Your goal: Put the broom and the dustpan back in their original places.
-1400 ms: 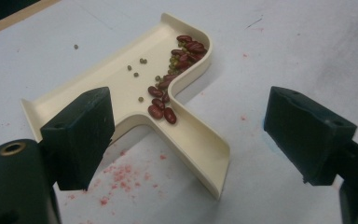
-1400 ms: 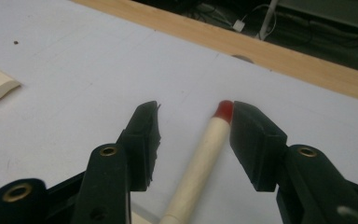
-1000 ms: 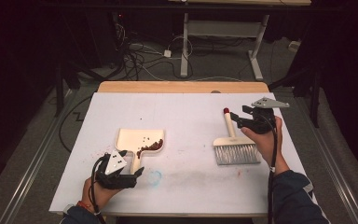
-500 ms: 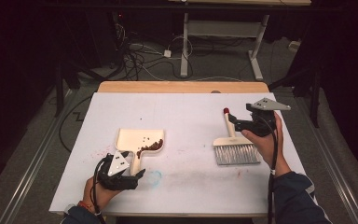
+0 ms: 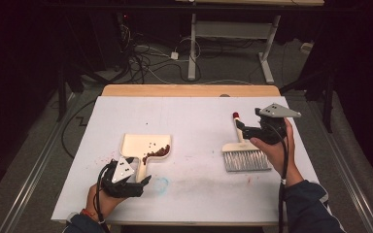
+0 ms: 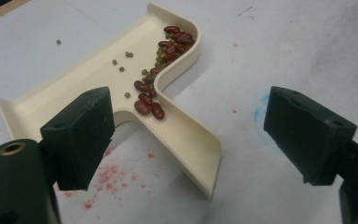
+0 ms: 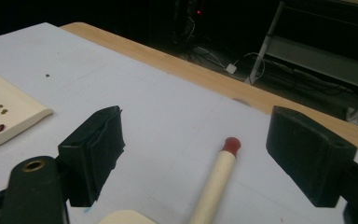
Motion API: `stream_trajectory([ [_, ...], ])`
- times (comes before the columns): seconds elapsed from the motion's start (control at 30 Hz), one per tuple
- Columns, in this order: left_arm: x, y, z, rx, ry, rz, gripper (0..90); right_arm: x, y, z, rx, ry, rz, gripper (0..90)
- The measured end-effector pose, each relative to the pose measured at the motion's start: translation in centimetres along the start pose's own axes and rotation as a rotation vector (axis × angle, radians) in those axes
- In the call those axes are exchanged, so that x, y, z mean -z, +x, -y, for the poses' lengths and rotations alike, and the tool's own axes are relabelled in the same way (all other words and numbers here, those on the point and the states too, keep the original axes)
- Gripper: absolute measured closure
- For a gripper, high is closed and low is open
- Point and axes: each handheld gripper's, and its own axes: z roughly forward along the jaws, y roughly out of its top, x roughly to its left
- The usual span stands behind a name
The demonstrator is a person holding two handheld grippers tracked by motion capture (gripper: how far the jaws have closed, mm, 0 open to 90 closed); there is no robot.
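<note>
On the white counter (image 5: 194, 121), a cream dustpan (image 5: 144, 145) serves as the landmark: it lies left of the middle, its handle pointing toward the person, with a heap of dark red beans (image 5: 156, 152) and a few small green ones gathered in its right corner. Just at the near end of that handle sits the left tool (image 5: 143, 181), held in the person's left hand (image 5: 99, 199); in the left gripper view its jaws stand wide apart with the handle end of the dustpan (image 6: 186, 135) between them, untouched on either side, and the beans (image 6: 170, 46) lie farther up the pan. Well to the right of the dustpan lies a hand brush (image 5: 243, 154), bristles toward the person, its pale handle ending in a red tip away from the person. The right tool (image 5: 240, 128) hangs over that handle, jaws wide and holding nothing; in the right gripper view the brush handle (image 7: 214, 182) runs between them, apart from both.
</note>
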Motion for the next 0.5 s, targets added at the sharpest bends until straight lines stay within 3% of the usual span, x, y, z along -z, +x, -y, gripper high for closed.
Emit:
stream_trajectory([
  [0.5, 0.1, 0.1, 0.0, 0.008, -0.006, 0.002, 15.8, 2.1, 0.7, 0.5, 0.031, -0.019, -0.001, 20.7],
])
